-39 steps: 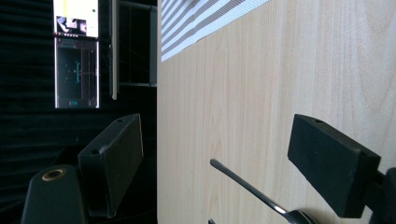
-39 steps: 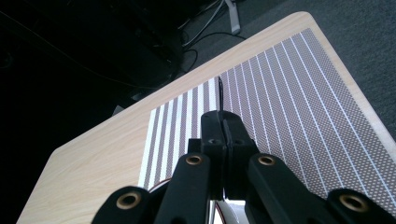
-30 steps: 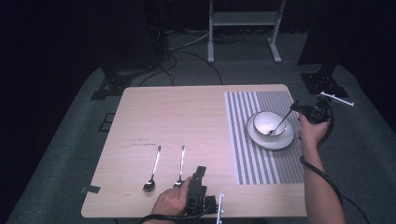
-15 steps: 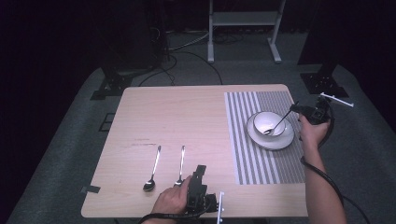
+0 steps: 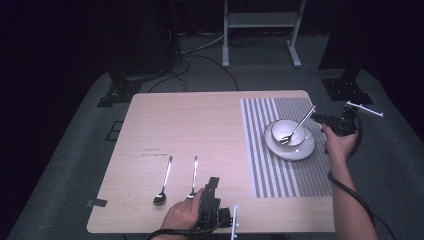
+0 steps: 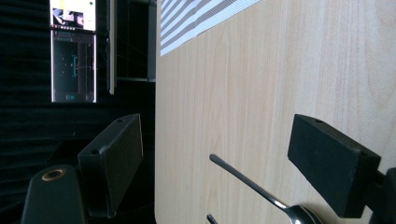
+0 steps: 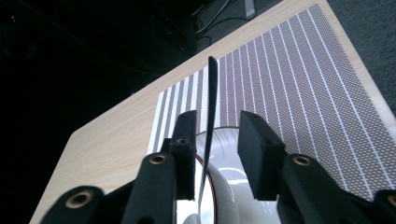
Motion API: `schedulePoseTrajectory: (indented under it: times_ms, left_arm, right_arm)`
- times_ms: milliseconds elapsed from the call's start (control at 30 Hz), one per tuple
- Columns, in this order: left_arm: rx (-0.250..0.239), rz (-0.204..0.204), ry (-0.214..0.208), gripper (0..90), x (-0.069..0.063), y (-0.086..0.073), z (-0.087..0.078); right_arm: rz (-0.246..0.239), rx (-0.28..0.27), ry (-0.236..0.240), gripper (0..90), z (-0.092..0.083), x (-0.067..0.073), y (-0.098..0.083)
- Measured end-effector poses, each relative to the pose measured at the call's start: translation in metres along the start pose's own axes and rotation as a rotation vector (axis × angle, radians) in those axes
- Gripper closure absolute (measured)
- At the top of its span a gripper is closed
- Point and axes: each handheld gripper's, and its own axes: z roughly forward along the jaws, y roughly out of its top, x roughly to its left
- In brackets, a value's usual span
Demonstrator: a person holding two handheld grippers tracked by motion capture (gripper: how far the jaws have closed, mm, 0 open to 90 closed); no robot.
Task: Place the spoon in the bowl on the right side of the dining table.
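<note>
Our right gripper, jaws just opened, straddles the fork unpressed; our left gripper gapes empty over two spoons.

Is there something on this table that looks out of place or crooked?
Nothing looks spilled or broken. One utensil leans in the bowl on its plate, handle sticking up over the rim. The right tongs, which have just been opening, stand open around that handle. Two spoons lie neatly side by side.

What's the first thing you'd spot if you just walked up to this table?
A fork leaning in a white bowl on a saucer, on the striped placemat at the table's right. The right tongs have just opened around its handle. Two spoons lie near the front edge by the left tongs.
</note>
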Motion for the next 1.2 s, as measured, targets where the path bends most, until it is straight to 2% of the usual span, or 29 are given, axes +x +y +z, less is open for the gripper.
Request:
schedulePoseTrajectory:
  times_ms: [200, 367, 733, 967, 1200]
  left_arm:
    - [-0.001, -0.004, 0.002, 16.7, 0.001, -0.001, 0.0]
    - [-0.001, 0.0, 0.003, 16.7, 0.001, -0.001, -0.001]
    - [-0.003, 0.002, 0.0, 16.7, -0.001, -0.001, 0.0]
    - [-0.005, -0.002, -0.001, 16.7, -0.001, -0.001, -0.001]
    - [-0.001, -0.005, -0.003, 16.7, -0.001, -0.002, -0.001]
  right_arm:
    - [-0.035, 0.012, 0.023, 61.5, -0.008, 0.0, -0.005]
    - [-0.043, 0.029, 0.044, 58.0, -0.015, 0.002, -0.009]
    - [-0.108, 0.075, 0.077, 50.8, -0.03, 0.017, -0.021]
    - [-0.145, 0.111, 0.092, 48.3, -0.033, 0.026, -0.034]
    - [-0.151, 0.127, 0.104, 46.8, -0.035, 0.028, -0.044]
